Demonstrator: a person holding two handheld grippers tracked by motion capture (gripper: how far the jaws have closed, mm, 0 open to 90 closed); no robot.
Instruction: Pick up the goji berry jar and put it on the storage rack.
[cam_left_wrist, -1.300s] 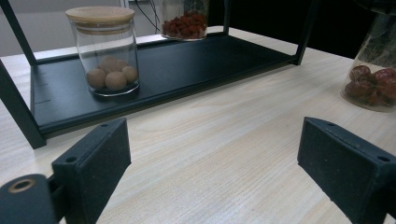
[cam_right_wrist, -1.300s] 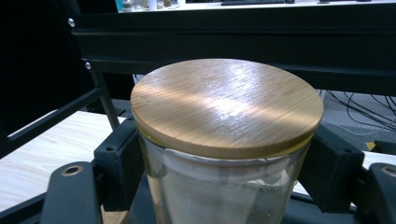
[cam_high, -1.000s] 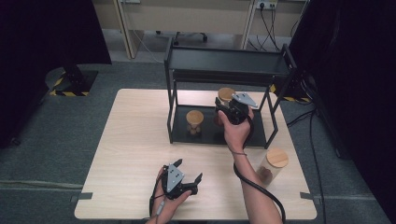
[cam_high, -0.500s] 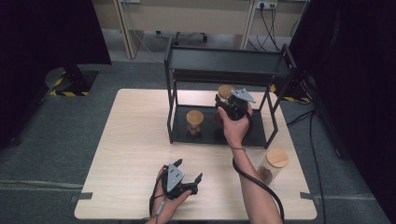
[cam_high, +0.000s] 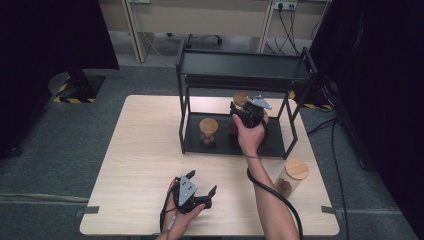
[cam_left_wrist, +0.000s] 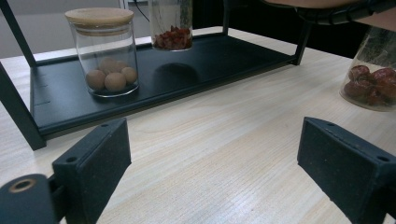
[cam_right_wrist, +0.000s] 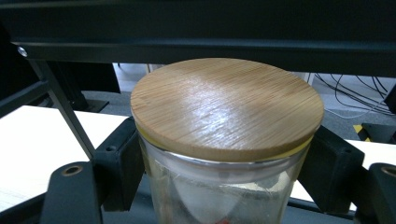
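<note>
- Pale wooden table (cam_high: 140, 165) on grey carpet, dark curtains at both sides.
- Black rack (cam_high: 240, 70) stands on it.
- Right gripper (cam_high: 243, 111) clamps a wood-lidded jar (cam_right_wrist: 224, 140) over the rack's lower shelf (cam_left_wrist: 187, 70).
- Left gripper (cam_high: 200, 192) rests at the near edge, jaws wide apart, holding nothing.

The surface (cam_high: 145, 165) is a pale wood-grain top with rounded corners, and a black two-tier metal rack (cam_high: 240, 67) stands on its far half. On the rack's lower shelf (cam_high: 192, 135) sits a glass jar of round brown balls (cam_high: 208, 131) under a wooden lid. Another wooden-lidded glass jar of dark red fruit (cam_high: 292, 176) stands directly on the surface near its right edge, in front of the rack.
</note>
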